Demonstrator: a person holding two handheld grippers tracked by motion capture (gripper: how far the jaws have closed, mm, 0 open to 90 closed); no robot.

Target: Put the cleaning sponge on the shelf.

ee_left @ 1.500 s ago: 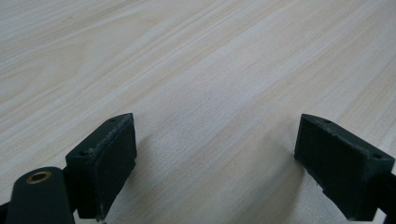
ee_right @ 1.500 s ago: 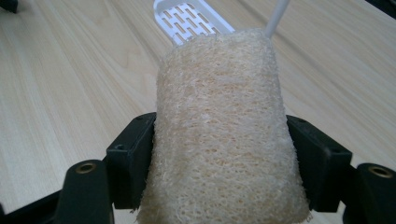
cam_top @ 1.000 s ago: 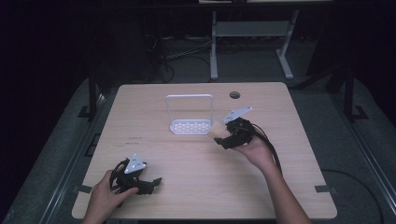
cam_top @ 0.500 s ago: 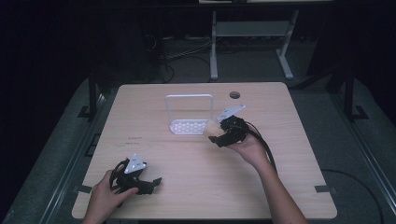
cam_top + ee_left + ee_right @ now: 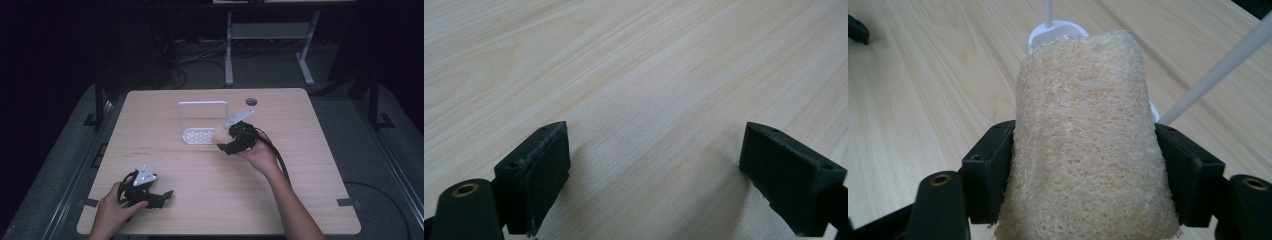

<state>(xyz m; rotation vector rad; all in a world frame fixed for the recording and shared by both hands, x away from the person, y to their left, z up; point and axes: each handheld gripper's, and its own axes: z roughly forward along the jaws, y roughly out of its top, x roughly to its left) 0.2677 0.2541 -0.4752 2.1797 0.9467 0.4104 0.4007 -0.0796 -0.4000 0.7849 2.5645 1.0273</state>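
Right gripper clamped on loofah, held just off rack's right end near tabletop middle. Since a second ago it crept left, closer to rack base. My guess: loofah headed for rack, drop coming up. Left gripper sat slack, jaws wide, holding nothing, by near-left corner, hadn't budged.
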